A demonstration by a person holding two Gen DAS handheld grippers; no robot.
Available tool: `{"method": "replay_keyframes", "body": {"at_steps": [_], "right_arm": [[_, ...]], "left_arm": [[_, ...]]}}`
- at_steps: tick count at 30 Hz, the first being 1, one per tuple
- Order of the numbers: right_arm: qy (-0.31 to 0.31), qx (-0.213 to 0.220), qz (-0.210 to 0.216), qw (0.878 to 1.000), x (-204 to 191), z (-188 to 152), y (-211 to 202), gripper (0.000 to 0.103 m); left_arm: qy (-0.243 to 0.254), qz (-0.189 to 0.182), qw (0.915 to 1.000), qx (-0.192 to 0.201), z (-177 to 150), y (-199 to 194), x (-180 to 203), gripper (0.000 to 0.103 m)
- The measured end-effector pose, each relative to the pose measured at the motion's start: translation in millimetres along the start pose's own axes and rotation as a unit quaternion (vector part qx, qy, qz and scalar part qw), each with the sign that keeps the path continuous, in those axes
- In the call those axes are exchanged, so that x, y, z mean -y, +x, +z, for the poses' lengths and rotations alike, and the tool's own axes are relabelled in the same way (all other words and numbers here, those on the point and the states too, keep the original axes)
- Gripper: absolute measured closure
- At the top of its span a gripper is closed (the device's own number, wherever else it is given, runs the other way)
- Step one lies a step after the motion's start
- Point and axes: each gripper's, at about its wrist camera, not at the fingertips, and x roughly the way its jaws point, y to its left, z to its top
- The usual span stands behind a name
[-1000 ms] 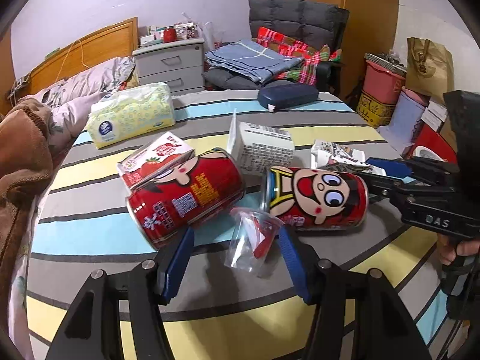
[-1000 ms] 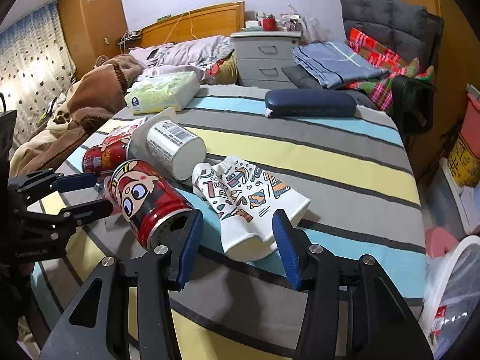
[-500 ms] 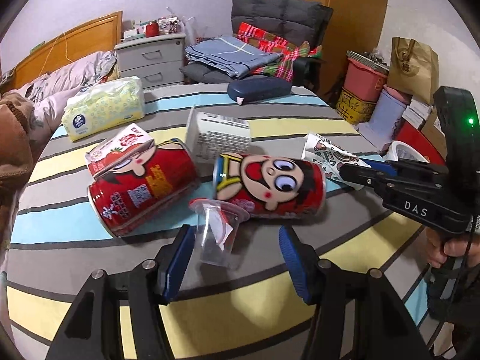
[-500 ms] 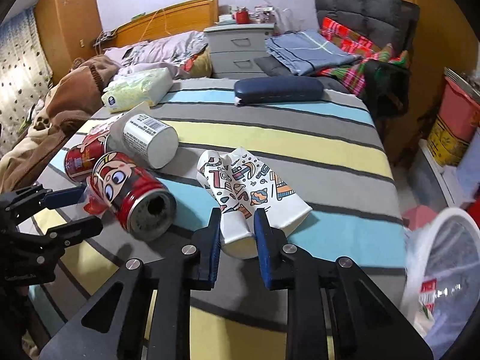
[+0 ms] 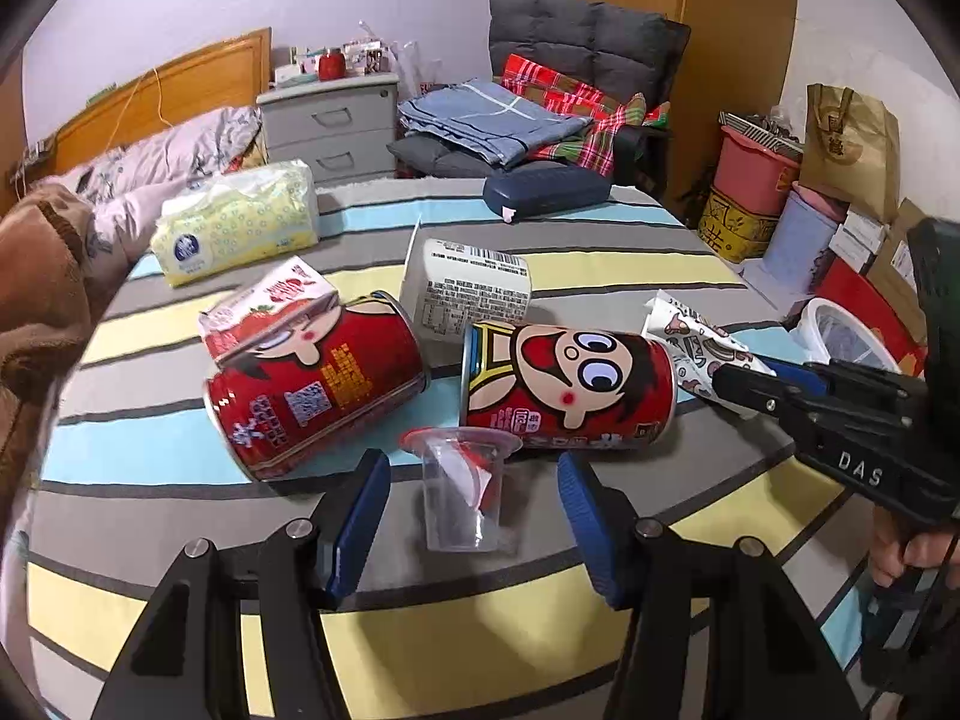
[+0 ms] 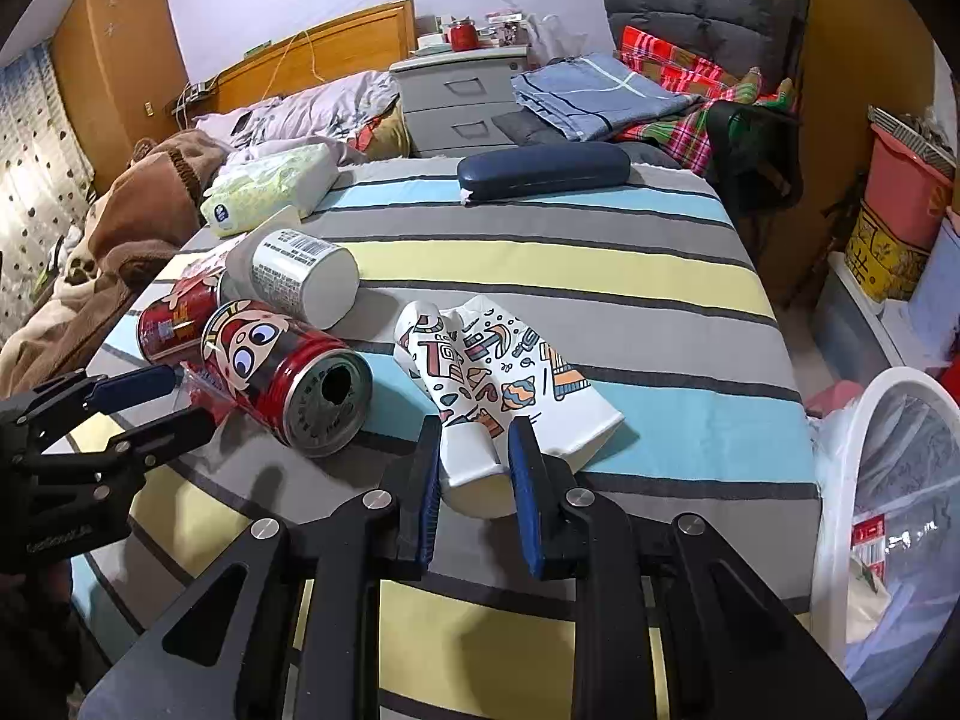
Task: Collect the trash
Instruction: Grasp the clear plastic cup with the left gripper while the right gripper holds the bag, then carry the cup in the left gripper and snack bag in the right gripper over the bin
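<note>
Right tongs (image 6: 473,468): the blue pads are seen pressed against both sides of a crushed paper cup (image 6: 501,387) (white, with a coloured doodle print), which lies on the striped cloth of the counter (image 6: 600,258) and extends forward from between the pads. A white bin (image 6: 864,420) lined with a clear bag stands low to the right of these tongs, off the counter's edge.

Left tongs (image 5: 474,519): the jaws are held about half open, and nothing is gripped. A small clear plastic cup (image 5: 459,489) with a red rim lies between the pads, with a gap showing on either side of it.

Just ahead of the left tongs two red cartoon cans are seen lying on their sides: one can (image 5: 567,387) ahead and slightly right, the other can (image 5: 318,387) ahead and left. A strawberry-print carton (image 5: 270,306) rests against the left-hand can, and a white tub (image 5: 474,294) with a barcode label lies behind the cans.

Farther ahead (near the far edge of the counter) a pack of tissues (image 5: 240,222) is placed to the left and a dark blue case (image 5: 546,192) to the right.
</note>
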Motion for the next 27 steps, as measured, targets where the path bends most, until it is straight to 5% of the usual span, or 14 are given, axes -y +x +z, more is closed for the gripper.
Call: {"method": "replay_keyframes", "body": {"at_steps": [9, 27], "right_arm": [[0.004, 0.010, -0.004, 1.000, -1.1, -2.0, 0.6, 0.080], [0.027, 0.031, 0.009, 0.999, -2.4, -7.6, -13.3, 0.081]], "left_arm": [[-0.009, 0.007, 0.9999, -0.012, 0.5, 10.3, -0.1, 0.072], [-0.043, 0.000, 0.9990, 0.014, -8.3, -15.9, 7.8, 0.072]]}}
